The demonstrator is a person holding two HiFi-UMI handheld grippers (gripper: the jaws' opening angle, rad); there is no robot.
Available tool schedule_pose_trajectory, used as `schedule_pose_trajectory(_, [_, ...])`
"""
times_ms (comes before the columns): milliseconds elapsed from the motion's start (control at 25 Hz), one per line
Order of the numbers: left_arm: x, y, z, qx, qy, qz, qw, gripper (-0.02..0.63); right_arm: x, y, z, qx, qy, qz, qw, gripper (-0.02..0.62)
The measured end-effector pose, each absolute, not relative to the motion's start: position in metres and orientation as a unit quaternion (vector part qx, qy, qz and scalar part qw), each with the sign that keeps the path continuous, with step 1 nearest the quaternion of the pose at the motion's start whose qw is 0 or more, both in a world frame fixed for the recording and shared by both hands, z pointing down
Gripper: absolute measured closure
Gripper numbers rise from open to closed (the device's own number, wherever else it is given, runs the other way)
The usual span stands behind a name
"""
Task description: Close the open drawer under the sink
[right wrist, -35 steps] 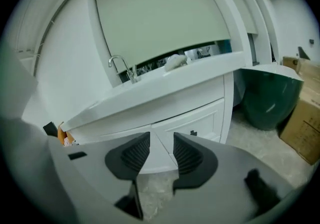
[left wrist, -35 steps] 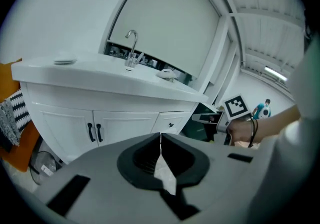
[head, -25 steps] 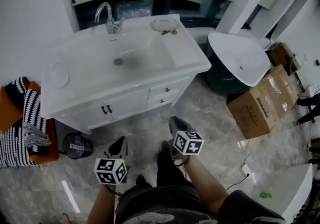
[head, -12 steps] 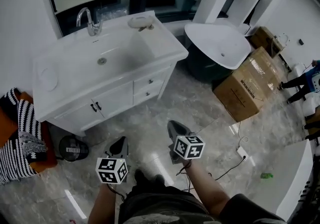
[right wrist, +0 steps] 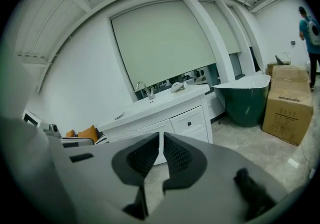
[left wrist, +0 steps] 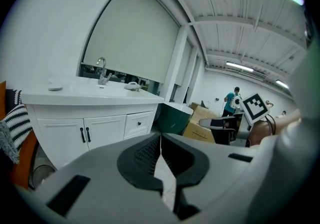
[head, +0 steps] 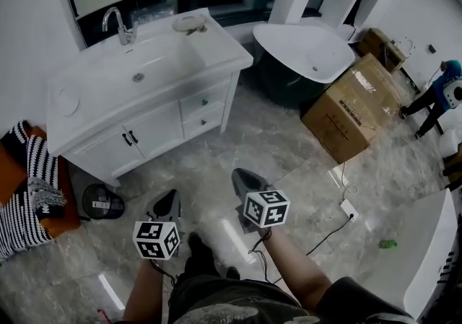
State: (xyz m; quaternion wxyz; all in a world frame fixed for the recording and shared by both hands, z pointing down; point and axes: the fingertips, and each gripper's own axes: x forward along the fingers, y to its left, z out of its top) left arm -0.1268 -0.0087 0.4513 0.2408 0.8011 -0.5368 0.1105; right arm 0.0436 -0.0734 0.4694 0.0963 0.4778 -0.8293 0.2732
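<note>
Well in front of the vanity (head: 220, 55), over the marbled floor (head: 289, 156), both grippers are held side by side, pointed toward its cabinet face and touching nothing. Left gripper (left wrist: 160, 140): jaws pressed together, nothing caught between them. Right gripper (right wrist: 161, 140): jaws have just been closing and are drawn almost together, with only a thin slit left and nothing inside it. Two drawers (head: 204, 102) are stacked at the vanity's right end, beside the double doors (head: 155, 131); both fronts are seen flush with the cabinet face. Faucet (head: 115, 25) is noted at the back of the vanity's bench top. Bathtub (head: 303, 52) and cardboard boxes (head: 346, 117) are set to the vanity's right.
</note>
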Motion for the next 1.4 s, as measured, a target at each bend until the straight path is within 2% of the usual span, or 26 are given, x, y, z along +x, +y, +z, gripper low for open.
schedule_pose_trajectory(680, [-0.041,0.145,0.418,0.797,-0.56,0.101,0.202,0.591,0.111,0.082,0.443,0.435,-0.863,0.234,0.103,0.56])
schedule_pose_trajectory(1400, [-0.012,0.192,0.402,0.793,-0.572,0.094,0.188,0.591,0.127,0.13,0.431,0.417,-0.88,0.209,0.092,0.568])
